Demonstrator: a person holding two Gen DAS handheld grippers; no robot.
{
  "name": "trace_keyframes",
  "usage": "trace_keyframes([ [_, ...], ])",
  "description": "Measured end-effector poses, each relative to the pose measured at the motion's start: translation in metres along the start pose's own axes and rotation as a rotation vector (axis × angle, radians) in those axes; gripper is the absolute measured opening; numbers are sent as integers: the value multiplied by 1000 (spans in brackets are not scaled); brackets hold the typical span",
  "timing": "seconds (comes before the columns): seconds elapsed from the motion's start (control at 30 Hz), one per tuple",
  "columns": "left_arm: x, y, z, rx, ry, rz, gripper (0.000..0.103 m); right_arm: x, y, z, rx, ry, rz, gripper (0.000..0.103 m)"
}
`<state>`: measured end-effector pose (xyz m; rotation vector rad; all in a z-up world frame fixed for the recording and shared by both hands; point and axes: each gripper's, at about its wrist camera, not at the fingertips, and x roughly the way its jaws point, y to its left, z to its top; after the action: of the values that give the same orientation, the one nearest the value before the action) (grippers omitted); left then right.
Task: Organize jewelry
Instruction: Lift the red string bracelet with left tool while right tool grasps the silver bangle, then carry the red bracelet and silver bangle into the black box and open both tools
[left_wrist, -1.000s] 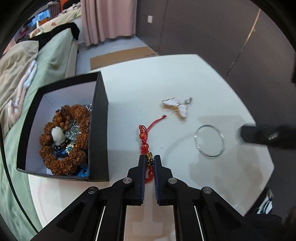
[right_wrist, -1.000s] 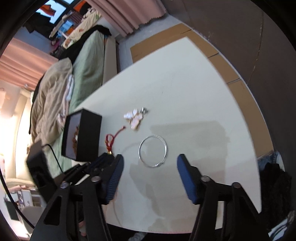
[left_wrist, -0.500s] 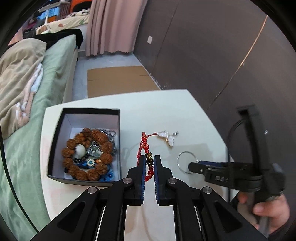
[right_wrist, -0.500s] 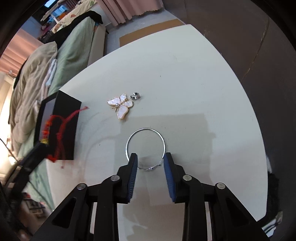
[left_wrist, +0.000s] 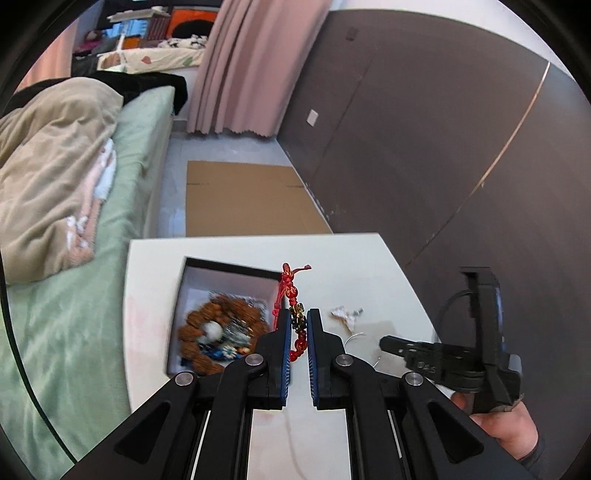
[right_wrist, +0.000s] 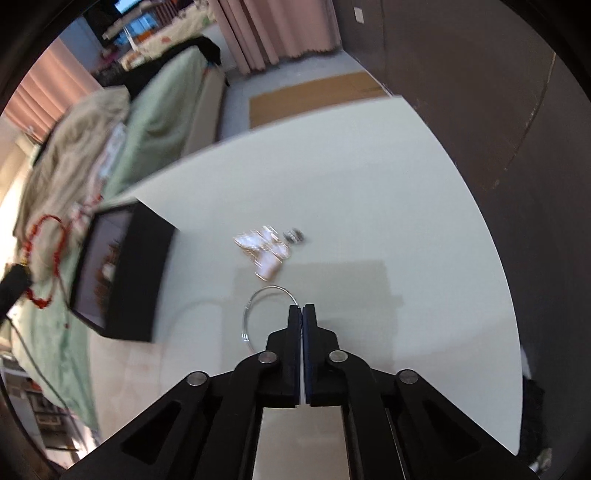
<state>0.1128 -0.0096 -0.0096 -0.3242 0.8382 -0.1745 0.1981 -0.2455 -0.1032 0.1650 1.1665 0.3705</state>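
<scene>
My left gripper (left_wrist: 297, 314) is shut on a red beaded cord bracelet (left_wrist: 290, 291), which hangs in the air beside the right wall of the open black box (left_wrist: 229, 267). A brown bead bracelet (left_wrist: 221, 321) and other pieces lie in the box. On the white table (right_wrist: 351, 184), my right gripper (right_wrist: 302, 308) is shut on the near right edge of a thin silver hoop (right_wrist: 255, 302). A white butterfly pendant (right_wrist: 264, 251) and a small silver clasp (right_wrist: 293, 235) lie just beyond the hoop. The red bracelet (right_wrist: 48, 240) also shows blurred at the right wrist view's far left.
A bed with a green sheet (left_wrist: 74, 295) and beige blanket runs along the table's left side. Flat cardboard (left_wrist: 243, 199) lies on the floor beyond the table. A dark wall (left_wrist: 443, 147) stands to the right. A person's hand (left_wrist: 506, 432) holds the right gripper.
My left gripper has risen with the red bracelet, lifting it off the table. My right gripper came down over the silver hoop and its jaws closed on the hoop's edge.
</scene>
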Motion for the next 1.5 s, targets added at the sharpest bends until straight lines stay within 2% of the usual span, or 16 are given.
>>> trace_keyframes([
  [0.27,2,26,5,-40,-2,28,8,-10,15,10,12,-40,87,2],
  [0.4,8,29,5,-41,11,34,8,4,17,9,1,59,-25,2],
  [0.5,11,31,5,-40,19,42,8,11,12,6,-5,97,-64,10],
  [0.57,14,31,4,-40,24,47,8,17,12,4,-8,118,-81,33],
  [0.63,16,32,3,-39,28,55,8,18,10,3,-9,115,-89,36],
  [0.8,22,33,1,-46,34,60,8,33,12,-3,-31,142,-109,32],
  [0.83,24,34,1,-52,36,53,8,32,15,-2,-48,123,-125,26],
  [0.87,25,34,0,-58,38,50,8,35,18,-3,-63,133,-131,11],
  [1.0,30,41,0,-109,58,1,10,33,18,-5,-59,111,-115,4],
  [1.03,30,41,0,-116,62,-1,12,32,18,-5,-56,105,-110,4],
  [1.07,30,42,0,-120,63,0,22,29,18,-5,-51,94,-99,4],
  [1.1,29,42,0,-125,58,1,43,25,18,-5,-50,83,-87,4],
  [1.13,26,44,0,-130,48,-3,55,20,20,-4,-50,66,-71,4],
  [1.17,23,44,1,-135,36,-6,73,16,20,-4,-50,54,-58,4],
  [1.2,19,45,1,-139,19,-8,78,11,22,-4,-46,38,-38,4],
  [1.5,7,60,10,-162,-11,18,78,-20,41,9,12,-82,207,4],
])
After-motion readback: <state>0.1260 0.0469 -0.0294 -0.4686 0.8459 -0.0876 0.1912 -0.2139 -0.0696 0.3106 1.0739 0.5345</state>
